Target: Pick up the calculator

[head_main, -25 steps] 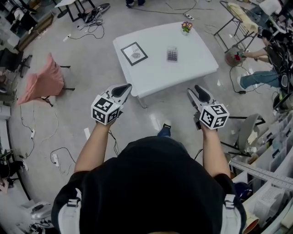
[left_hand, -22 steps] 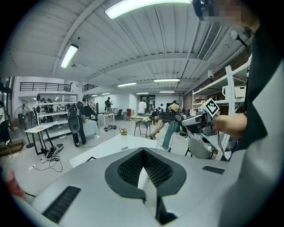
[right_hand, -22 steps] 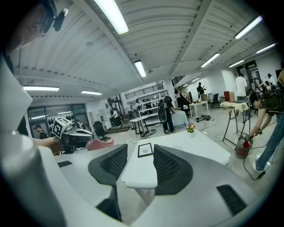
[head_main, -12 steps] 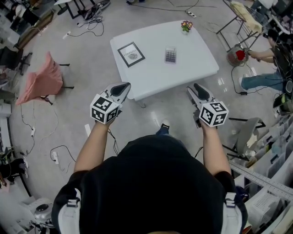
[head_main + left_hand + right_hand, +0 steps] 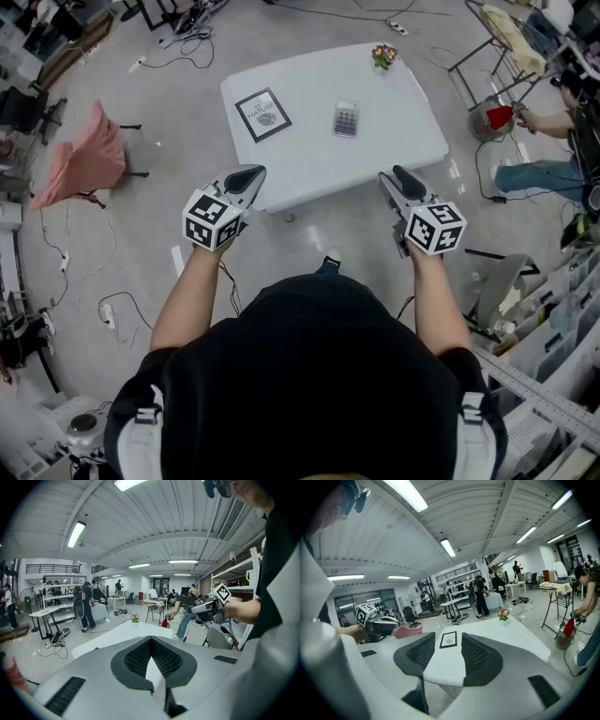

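The grey calculator (image 5: 346,119) lies flat on the low white table (image 5: 309,159), right of its middle. Both grippers hang in the air short of the table's near edge, apart from the calculator. My left gripper (image 5: 247,177) points at the near left corner; in the left gripper view its pads meet at the tips (image 5: 151,641) with nothing held. My right gripper (image 5: 397,177) points at the near right side, open (image 5: 448,641); its jaws have just closed a little and only the table shows between them. In the right gripper view the calculator is hidden.
A framed picture (image 5: 262,113) lies on the table's left part and a small flower pot (image 5: 383,55) stands at its far right corner. A chair draped in pink (image 5: 86,164) stands to the left, with cables on the floor. A seated person (image 5: 548,141) and shelves are at the right.
Both grippers have moved forward toward the table, which now lies closer under them. Nothing on the table has moved.
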Demonstrator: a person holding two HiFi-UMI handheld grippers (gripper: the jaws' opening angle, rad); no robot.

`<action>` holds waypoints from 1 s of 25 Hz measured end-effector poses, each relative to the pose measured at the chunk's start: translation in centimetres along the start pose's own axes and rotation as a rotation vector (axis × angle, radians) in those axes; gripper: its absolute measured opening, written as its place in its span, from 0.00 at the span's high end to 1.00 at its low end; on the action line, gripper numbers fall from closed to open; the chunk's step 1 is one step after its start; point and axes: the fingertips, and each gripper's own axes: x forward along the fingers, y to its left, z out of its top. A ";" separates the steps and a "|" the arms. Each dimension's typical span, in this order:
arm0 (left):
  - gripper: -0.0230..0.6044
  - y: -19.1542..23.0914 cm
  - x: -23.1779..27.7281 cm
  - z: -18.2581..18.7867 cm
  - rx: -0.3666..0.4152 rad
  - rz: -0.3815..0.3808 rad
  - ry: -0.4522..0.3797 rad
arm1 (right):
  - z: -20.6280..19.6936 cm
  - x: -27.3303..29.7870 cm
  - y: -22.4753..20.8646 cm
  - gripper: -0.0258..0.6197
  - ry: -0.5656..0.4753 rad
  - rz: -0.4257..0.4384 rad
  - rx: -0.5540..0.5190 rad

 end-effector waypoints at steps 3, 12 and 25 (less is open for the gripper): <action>0.94 0.3 1.0 0.6 -0.007 0.010 0.002 | 0.8 0.7 -1.1 0.68 0.004 0.012 0.000; 0.94 0.9 3.7 2.3 -0.021 0.061 0.006 | 3.0 2.3 -4.6 0.68 0.011 0.058 0.004; 0.94 -0.5 5.7 3.8 0.003 0.137 0.027 | 4.0 3.4 -8.5 0.69 0.042 0.128 0.037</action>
